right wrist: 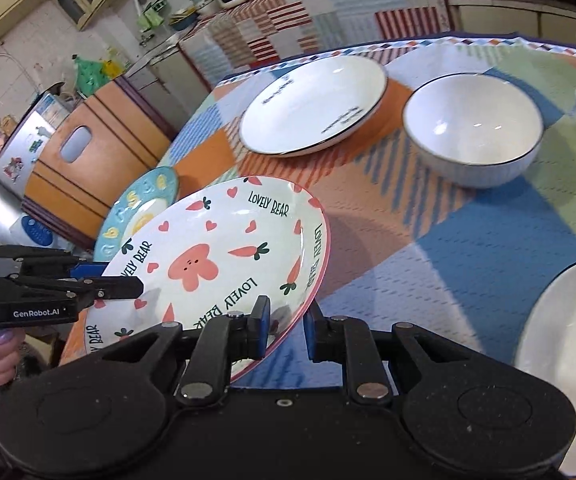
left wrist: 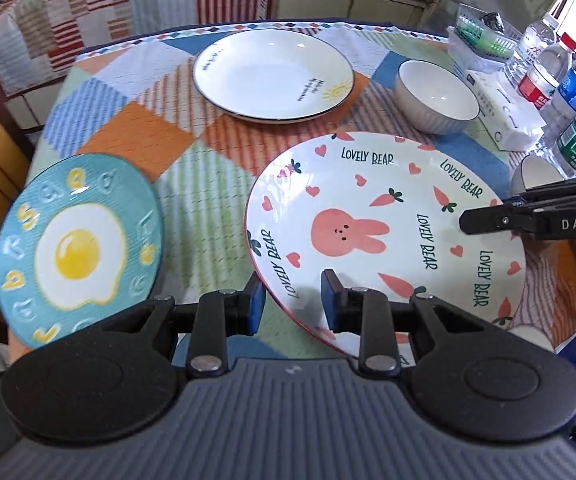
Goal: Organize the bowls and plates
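Table (left wrist: 160, 136) covered with patchwork cloth of orange, blue, green and white striped squares.

White plate with dark rim and small sun motif (left wrist: 274, 76) set at far side. White ribbed bowl (left wrist: 435, 96) placed just beside it, apart.

Teal plate with fried-egg motif (left wrist: 78, 248) seen at near left edge, overhanging it.

Second white bowl (right wrist: 567, 360) seen at near right.

Tissue pack (left wrist: 503, 116), water bottles (left wrist: 543, 76) and plastic basket (left wrist: 479, 40) ranged along right edge.

Both wrist views ride close, tilted down over the tabletop (left wrist: 192, 148): left faces across it, right angles leftward; both share the rabbit plate (left wrist: 367, 200) (right wrist: 224, 240).
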Motion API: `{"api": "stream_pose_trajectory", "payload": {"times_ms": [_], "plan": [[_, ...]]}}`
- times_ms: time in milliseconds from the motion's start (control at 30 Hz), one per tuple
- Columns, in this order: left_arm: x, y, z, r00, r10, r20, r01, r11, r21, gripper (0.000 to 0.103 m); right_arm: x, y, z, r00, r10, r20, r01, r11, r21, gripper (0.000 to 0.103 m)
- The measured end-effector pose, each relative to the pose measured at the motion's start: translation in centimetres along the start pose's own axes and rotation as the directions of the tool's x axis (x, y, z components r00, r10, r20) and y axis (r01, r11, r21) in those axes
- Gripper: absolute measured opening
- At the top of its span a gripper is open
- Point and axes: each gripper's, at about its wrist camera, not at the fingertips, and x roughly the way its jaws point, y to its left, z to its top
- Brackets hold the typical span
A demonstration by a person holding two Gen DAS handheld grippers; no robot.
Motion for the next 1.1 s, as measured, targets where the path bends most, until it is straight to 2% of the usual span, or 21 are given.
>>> {"api": "stream_pose_trajectory", "payload": {"times_ms": [133,233,367,500,600,667,733,833,967,1100], "plan": [[1.6,-0.6,1.1,1.0,-0.02,0.007,0.02,0.999,0.037,0.028,-0.2,-1.2,0.3,1.0,-0.021,0.02,0.02,1.0,0.015,0.022],[3.2,-0.6,1.5,0.998,-0.052,-0.024,0.052,0.998,0.018,0.028,-0.1,-2.2,0.3,0.998,-0.048,0.037,0.047,0.999,0.023,0.022],[5.1,-0.9,1.9,1.0,-0.018,-0.019,0.019,0.998,0.052,0.028,0.8,-2.6,-0.3,0.996,-0.08,0.04,0.079,0.997,0.019,0.023],[6.9,-0.3,1.9,0.998,-0.034,-0.047,0.035,0.999,0.024,0.028,1.8,-3.2,-1.0,0.994,-0.1,0.052,0.099,0.995,0.026,0.023],[8.0,-0.3,1.1,0.997,-0.027,-0.069,0.029,0.999,0.026,0.028,2.5,-2.6,-1.3,0.988,-0.146,0.055,0.148,0.989,-0.019,0.023],[8.0,-0.5,0.8,0.997,-0.027,-0.069,0.03,0.999,0.037,0.028,3.2,-2.0,-1.5,0.979,-0.198,0.035,0.2,0.979,-0.045,0.026],[7.9,-0.8,1.0,0.997,-0.023,-0.08,0.028,0.998,0.06,0.028,3.7,-1.9,-1.6,0.973,-0.23,0.022,0.231,0.973,-0.021,0.03],[8.0,-0.1,1.4,0.992,-0.058,-0.108,0.06,0.998,0.014,0.028,3.9,-1.9,-1.4,0.964,-0.265,0.025,0.264,0.964,0.046,0.031],[7.0,0.1,1.5,0.991,-0.076,-0.114,0.076,0.997,-0.002,0.028,3.9,-0.4,-1.2,0.933,-0.359,0.025,0.357,0.932,0.056,0.035],[5.0,0.1,1.4,0.99,-0.09,-0.108,0.091,0.996,0.003,0.028,2.7,1.2,-1.4,0.911,-0.41,0.038,0.408,0.912,0.046,0.038]]}}
